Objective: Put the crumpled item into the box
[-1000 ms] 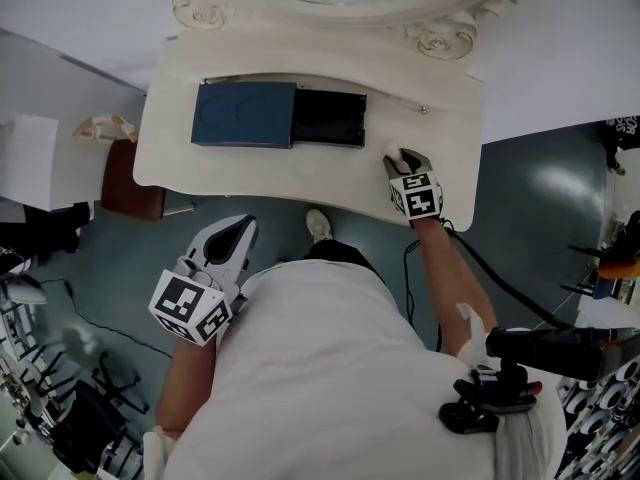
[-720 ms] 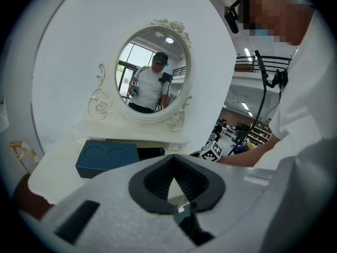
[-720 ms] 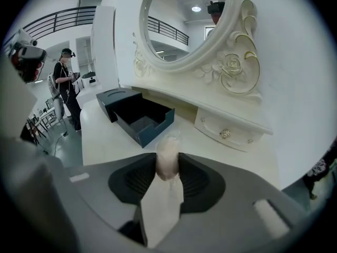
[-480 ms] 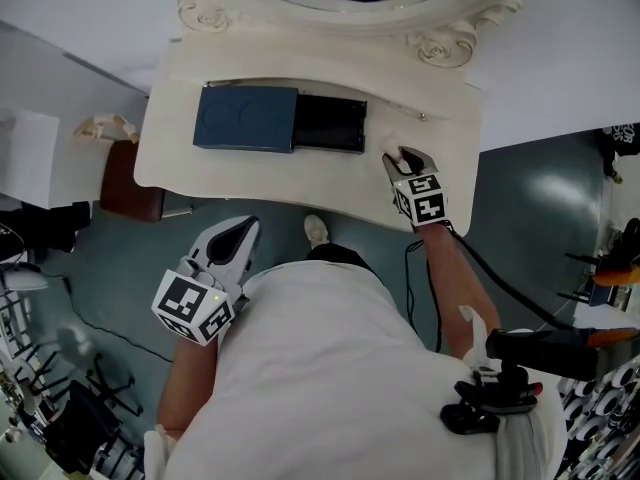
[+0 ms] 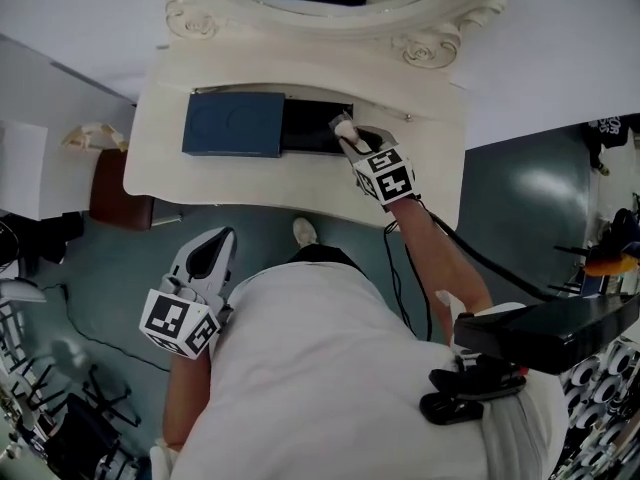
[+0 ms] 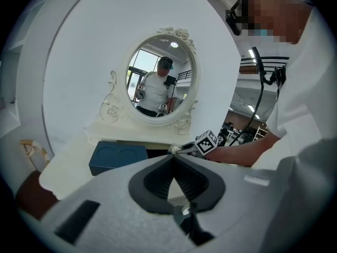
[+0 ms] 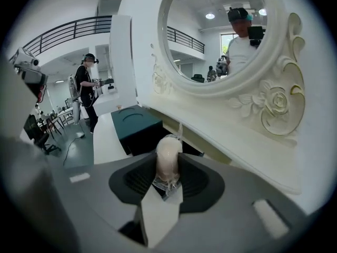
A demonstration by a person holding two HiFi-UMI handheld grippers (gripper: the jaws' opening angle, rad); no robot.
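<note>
the risk is a miss: released too close to the rim, the light crumpled item (image 7: 168, 154) could catch the box (image 5: 305, 128) edge and roll onto the vanity top (image 5: 160, 163). it sits pinched in the right gripper (image 5: 350, 136), over the box's right end. the left gripper (image 5: 212, 248) hangs near, jaws pressed together, empty.

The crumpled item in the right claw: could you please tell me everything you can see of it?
The crumpled item is a small, pale pinkish-white wad, like scrunched paper or film, with a thin wisp sticking up. It stands upright, pinched at its sides by the right claw, over the right end of the open dark box.
</note>
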